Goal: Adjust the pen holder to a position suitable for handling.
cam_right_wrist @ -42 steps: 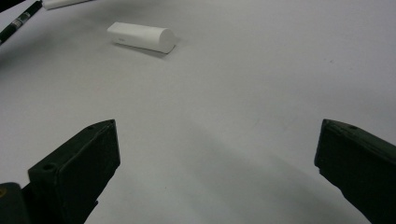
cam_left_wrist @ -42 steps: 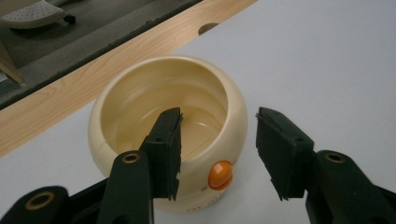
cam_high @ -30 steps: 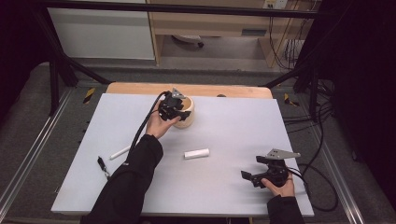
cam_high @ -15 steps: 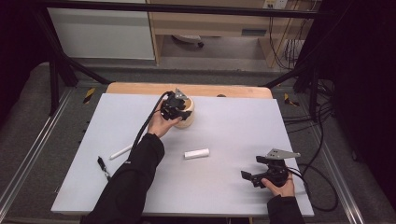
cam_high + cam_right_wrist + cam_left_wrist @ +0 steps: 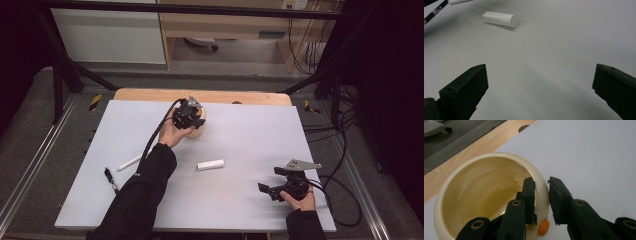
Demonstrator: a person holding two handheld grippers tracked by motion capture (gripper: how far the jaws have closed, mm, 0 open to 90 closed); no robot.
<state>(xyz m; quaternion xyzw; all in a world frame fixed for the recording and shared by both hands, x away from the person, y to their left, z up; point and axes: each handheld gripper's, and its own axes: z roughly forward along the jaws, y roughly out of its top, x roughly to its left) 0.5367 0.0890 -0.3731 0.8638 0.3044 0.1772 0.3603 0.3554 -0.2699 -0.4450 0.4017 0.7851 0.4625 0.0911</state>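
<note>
A cream bowl [image 5: 199,131] with an orange spot on its side [image 5: 543,228] stands at the far middle of the white table top [image 5: 250,130]. My left gripper [image 5: 191,115] hangs over its rim. In the left gripper view the gripper [image 5: 541,182] straddles the bowl's wall [image 5: 499,160], one jaw inside and one outside. Its jaws have just been closing, and the outer pad is a sliver off the wall. My right gripper [image 5: 271,180] rests low at the near right, open wide [image 5: 540,75], with bare table between its jaws.
A white cylinder [image 5: 210,164] lies in the middle of the table, ahead of the right gripper [image 5: 501,19]. A white marker [image 5: 130,162] and a black pen [image 5: 111,180] lie at the near left. A wooden strip [image 5: 150,95] edges the far side, and cables [image 5: 345,200] trail off the right.
</note>
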